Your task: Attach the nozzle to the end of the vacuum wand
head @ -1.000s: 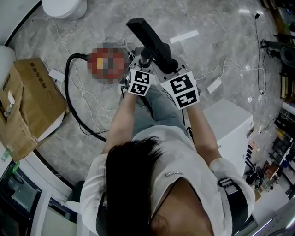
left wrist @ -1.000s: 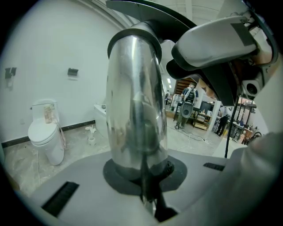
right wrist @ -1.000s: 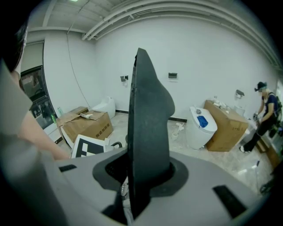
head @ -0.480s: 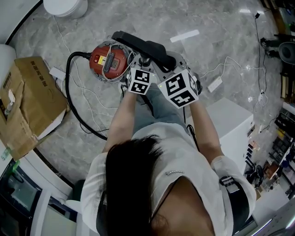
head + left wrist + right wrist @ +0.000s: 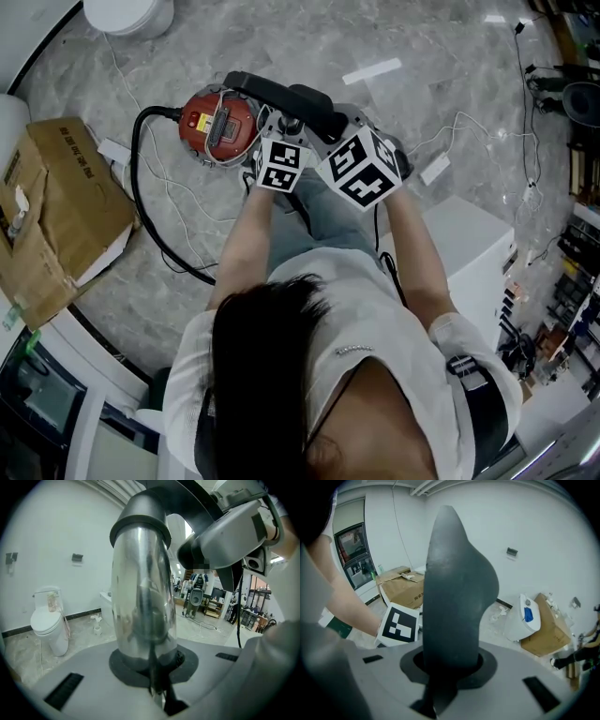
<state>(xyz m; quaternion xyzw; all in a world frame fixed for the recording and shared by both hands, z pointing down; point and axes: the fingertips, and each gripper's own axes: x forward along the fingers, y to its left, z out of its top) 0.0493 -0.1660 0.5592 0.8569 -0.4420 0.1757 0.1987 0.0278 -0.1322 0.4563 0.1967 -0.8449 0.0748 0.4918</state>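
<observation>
nozzle (image 5: 454,588) rolled leftward
left gripper (image 5: 154,677) clamps the wand (image 5: 143,588); right gripper (image 5: 445,667), jaws just tightened, grips the nozzle, likely aligning the joint.

Left gripper (image 5: 154,679): jaws closed tight on the vacuum wand (image 5: 143,588), left marker cube (image 5: 282,166) face-up, bare left forearm (image 5: 246,246) stretched forward from the torso. Right gripper (image 5: 443,681): jaws have just been closing and clamp the nozzle (image 5: 454,597) between them, right marker cube (image 5: 360,169) tipped onto a corner, right forearm (image 5: 412,267) extended alongside. Both grippers point away from the body, with their cubes just beside each other.
</observation>
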